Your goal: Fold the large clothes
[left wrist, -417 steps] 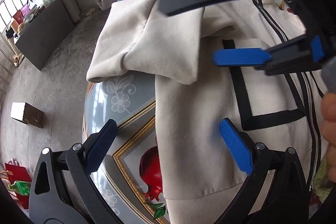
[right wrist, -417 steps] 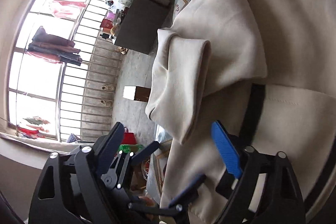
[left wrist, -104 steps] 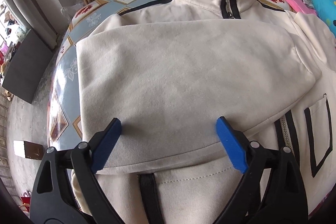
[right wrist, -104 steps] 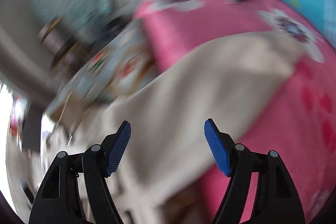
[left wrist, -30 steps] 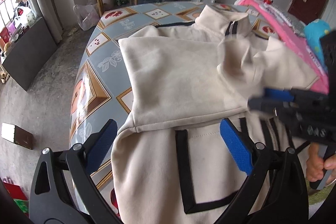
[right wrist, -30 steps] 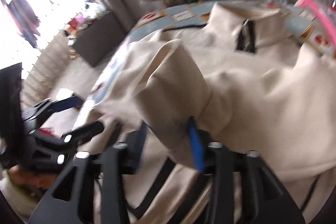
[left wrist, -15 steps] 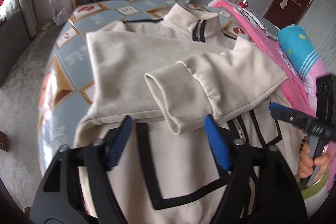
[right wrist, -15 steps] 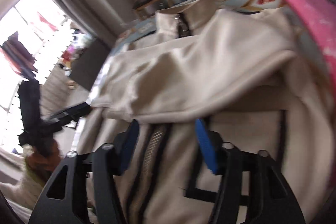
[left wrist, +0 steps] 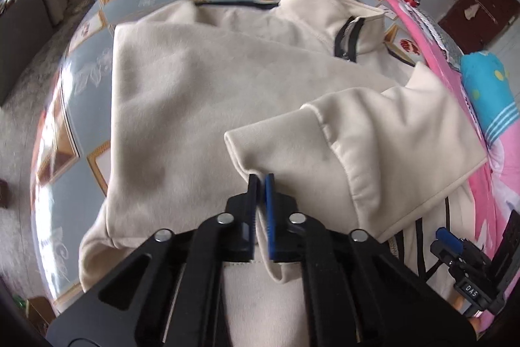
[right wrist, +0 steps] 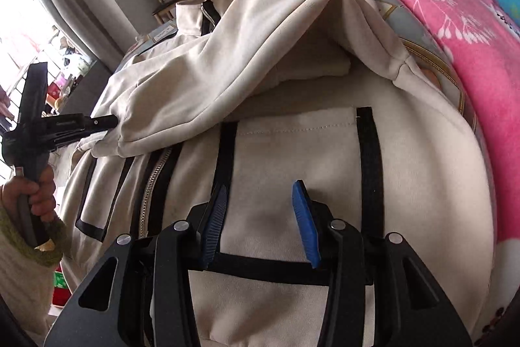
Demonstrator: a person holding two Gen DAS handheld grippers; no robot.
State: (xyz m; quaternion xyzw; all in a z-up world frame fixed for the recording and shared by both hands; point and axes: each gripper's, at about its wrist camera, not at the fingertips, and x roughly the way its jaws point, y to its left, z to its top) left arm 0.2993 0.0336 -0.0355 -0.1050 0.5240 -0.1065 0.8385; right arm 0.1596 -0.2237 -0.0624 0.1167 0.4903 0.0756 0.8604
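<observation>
My left gripper point(left wrist: 260, 181) is pinching the cuff point(left wrist: 260, 148) of a cream jacket's sleeve point(left wrist: 373, 145), pads closed tight on the fabric, holding it lifted above the chest so I can lay it across. My right gripper point(right wrist: 260, 217) is hovering with its pads apart, gripping nothing, over a black-trimmed pocket point(right wrist: 295, 158). The jacket point(left wrist: 195, 93) is lying face up, zipped, on a patterned tablecloth point(left wrist: 84, 64), beside a pink blanket point(right wrist: 461, 31).
</observation>
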